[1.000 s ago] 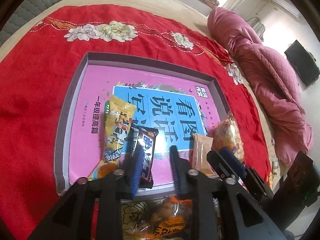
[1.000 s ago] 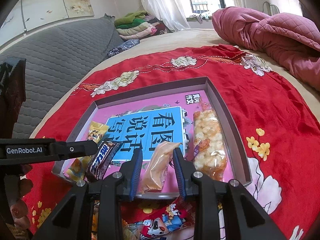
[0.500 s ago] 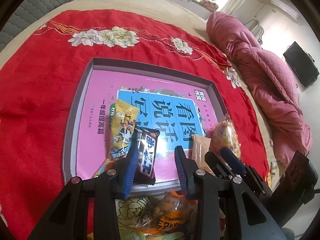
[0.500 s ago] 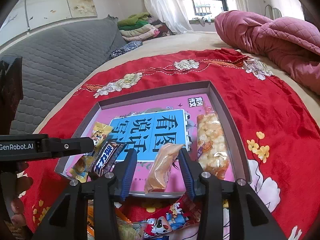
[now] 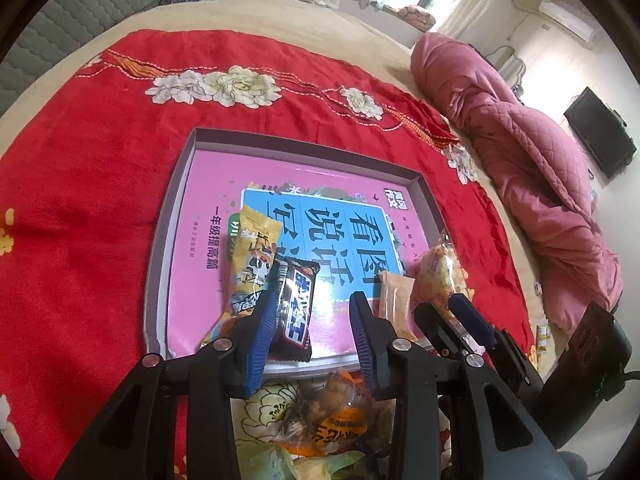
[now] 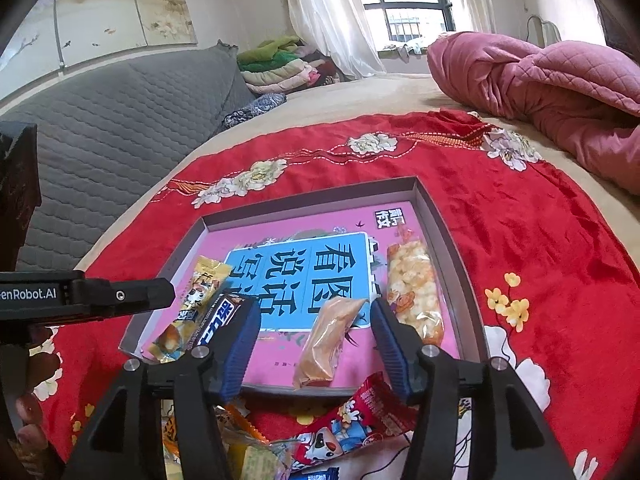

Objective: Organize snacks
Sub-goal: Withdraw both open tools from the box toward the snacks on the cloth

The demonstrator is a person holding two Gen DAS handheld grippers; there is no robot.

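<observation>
A grey-rimmed tray [image 5: 160,248] with a pink printed floor lies on the red cloth. In it are a yellow packet [image 5: 252,256], a dark chocolate bar [image 5: 298,308], an orange packet [image 5: 394,300] and a clear bag of puffs [image 5: 440,272]. My left gripper [image 5: 316,300] hovers open over the tray's near edge, the chocolate bar lying loose beside its left finger. My right gripper [image 6: 314,308] is opening its jaws; the orange packet [image 6: 328,336] rests on the tray [image 6: 440,216] between them, untouched by the pads. The puffs bag [image 6: 412,292] lies just right of it.
Several loose snack packets [image 5: 332,420] are heaped in front of the tray's near rim, among them a red cartoon packet [image 6: 348,428]. A pink quilt [image 6: 540,88] is bunched at the right. A grey padded backrest [image 6: 120,120] rises on the left.
The right jaws have spread away from the orange packet, which now lies free in the tray. The left gripper has lifted slightly off the chocolate bar and its jaws have widened a little.
</observation>
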